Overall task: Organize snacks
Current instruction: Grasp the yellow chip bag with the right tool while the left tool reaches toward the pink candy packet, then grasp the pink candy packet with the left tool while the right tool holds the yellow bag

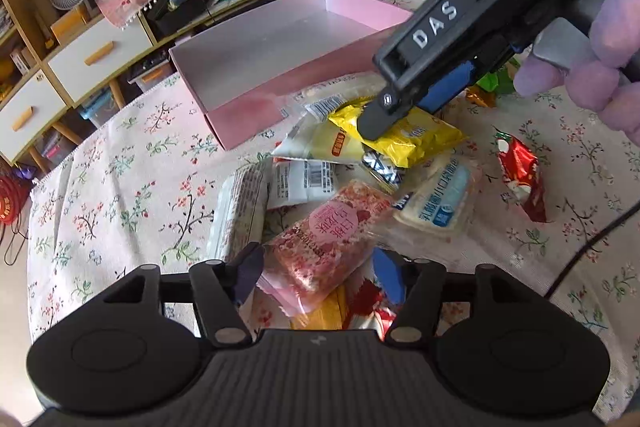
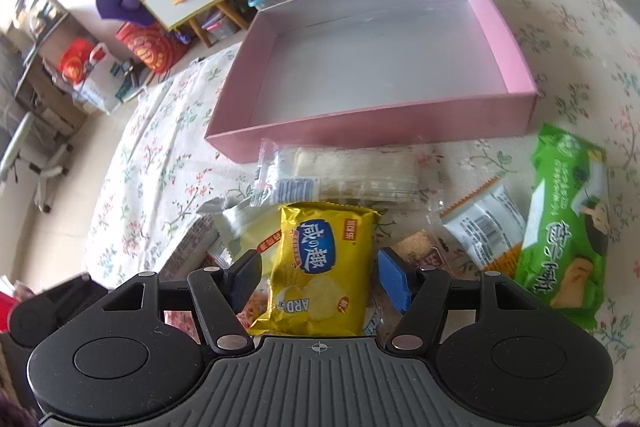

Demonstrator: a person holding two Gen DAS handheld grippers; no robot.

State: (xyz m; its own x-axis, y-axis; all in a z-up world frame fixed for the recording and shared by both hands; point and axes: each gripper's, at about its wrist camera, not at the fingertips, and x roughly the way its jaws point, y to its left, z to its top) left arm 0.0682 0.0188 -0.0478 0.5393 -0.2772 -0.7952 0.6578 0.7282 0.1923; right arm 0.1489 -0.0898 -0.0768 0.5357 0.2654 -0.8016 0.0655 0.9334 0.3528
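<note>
The right gripper (image 2: pixel 318 277) is pointing steeply down at the snack pile on the bench (image 2: pixel 168 131), its fingers (image 2: pixel 394 285) standing half open on each side of the yellow chip bag (image 2: pixel 320 267), not squeezing it. A gloved hand (image 1: pixel 600 67) is holding it from above. The left gripper (image 1: pixel 320 277) is tilting down too, fingers half open around the pink snack pack (image 1: pixel 328 243) without pressing. The pink box (image 2: pixel 380 67) is sitting just behind the pile.

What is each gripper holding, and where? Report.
Right gripper straddles the yellow chip packet, pads clear: nothing held. Left gripper flanks the pink snack packet at one end; grip cannot be told.
</note>
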